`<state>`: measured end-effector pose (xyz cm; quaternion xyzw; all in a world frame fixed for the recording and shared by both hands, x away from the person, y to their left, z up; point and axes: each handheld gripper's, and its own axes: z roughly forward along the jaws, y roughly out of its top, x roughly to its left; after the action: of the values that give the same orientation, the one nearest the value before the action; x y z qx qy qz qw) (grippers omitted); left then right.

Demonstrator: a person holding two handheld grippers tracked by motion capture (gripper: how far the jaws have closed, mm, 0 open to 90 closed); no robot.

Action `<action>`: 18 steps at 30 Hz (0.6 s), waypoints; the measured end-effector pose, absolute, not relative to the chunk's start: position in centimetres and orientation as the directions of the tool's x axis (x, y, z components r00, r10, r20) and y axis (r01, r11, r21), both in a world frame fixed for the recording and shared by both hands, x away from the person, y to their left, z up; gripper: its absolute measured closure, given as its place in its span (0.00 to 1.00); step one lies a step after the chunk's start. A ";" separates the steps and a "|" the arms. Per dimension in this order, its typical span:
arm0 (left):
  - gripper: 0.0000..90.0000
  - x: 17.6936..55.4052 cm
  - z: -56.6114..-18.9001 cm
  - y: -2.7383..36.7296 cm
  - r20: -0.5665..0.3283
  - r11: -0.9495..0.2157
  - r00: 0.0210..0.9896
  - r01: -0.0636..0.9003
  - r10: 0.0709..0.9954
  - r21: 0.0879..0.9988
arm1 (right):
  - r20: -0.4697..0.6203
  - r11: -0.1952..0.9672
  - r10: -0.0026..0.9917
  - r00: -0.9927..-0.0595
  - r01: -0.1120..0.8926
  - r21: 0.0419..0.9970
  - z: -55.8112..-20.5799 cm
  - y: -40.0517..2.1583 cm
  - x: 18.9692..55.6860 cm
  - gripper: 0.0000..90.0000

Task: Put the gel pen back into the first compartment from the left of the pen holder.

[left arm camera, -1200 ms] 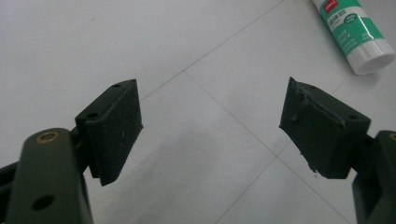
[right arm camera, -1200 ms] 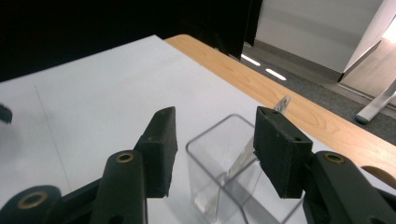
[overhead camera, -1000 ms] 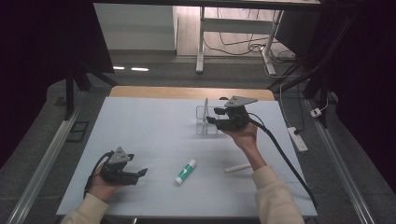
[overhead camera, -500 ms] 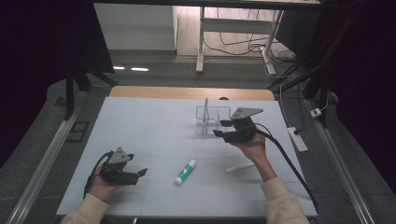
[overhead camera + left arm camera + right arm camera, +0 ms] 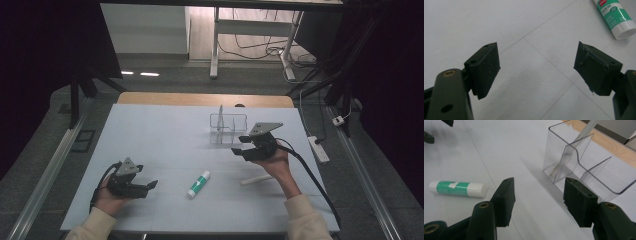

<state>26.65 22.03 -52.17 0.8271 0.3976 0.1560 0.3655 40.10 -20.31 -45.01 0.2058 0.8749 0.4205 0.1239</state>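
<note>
At the centre right of the high view, the right gripper (image 5: 243, 145) hung over the pale desk (image 5: 165, 135) just below and right of a clear plastic organizer (image 5: 228, 127). Its jaws had just been opening and stood apart with nothing between them. In the right gripper view the gripper (image 5: 537, 192) showed the same gap, with bare desk (image 5: 499, 150) behind it and the organizer (image 5: 584, 167) at the upper right of the frame. A thin white stick (image 5: 587, 128) leaned in the organizer's nearer compartment — whether it touched the divider I could not tell.

At the lower left of the high view, the left gripper (image 5: 150, 186) rested low on the desk in the person's left hand (image 5: 107, 197), jaws wide apart and gripping nothing. In the left gripper view the gripper (image 5: 536, 67) framed only bare desk surface (image 5: 474, 25).

A green-and-white glue stick (image 5: 198, 183) lay on its side on the desk, low in the high view and between the two grippers, near the left one but touching neither. It appeared at the upper right corner of the left gripper view (image 5: 614, 17) and at the left edge of the right gripper view (image 5: 457, 188) — well clear of both pairs of jaws. A second white stick (image 5: 256, 180) lay flat on the desk beside the right wrist.
</note>
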 end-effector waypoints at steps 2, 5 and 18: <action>0.23 26.6 -52.2 22.0 -0.032 -0.417 0.635 0.544 0.772 0.728 | -0.042 0.569 0.460 -0.887 0.258 0.781 -45.1 -20.6 40.0 0.47; 0.23 26.6 -52.2 22.0 -0.031 -0.418 0.636 0.543 0.771 0.729 | -0.036 0.571 0.452 -0.891 0.258 0.780 -45.1 -21.0 39.9 0.46; 0.23 26.6 -52.2 22.0 -0.030 -0.419 0.637 0.540 0.770 0.730 | -0.051 0.648 0.400 -0.915 0.243 0.722 -45.0 -22.3 38.6 0.42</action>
<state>26.61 22.03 -52.17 0.8276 0.3958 0.1570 0.3659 38.58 -22.30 -44.98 0.1782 0.9019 0.3796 0.1033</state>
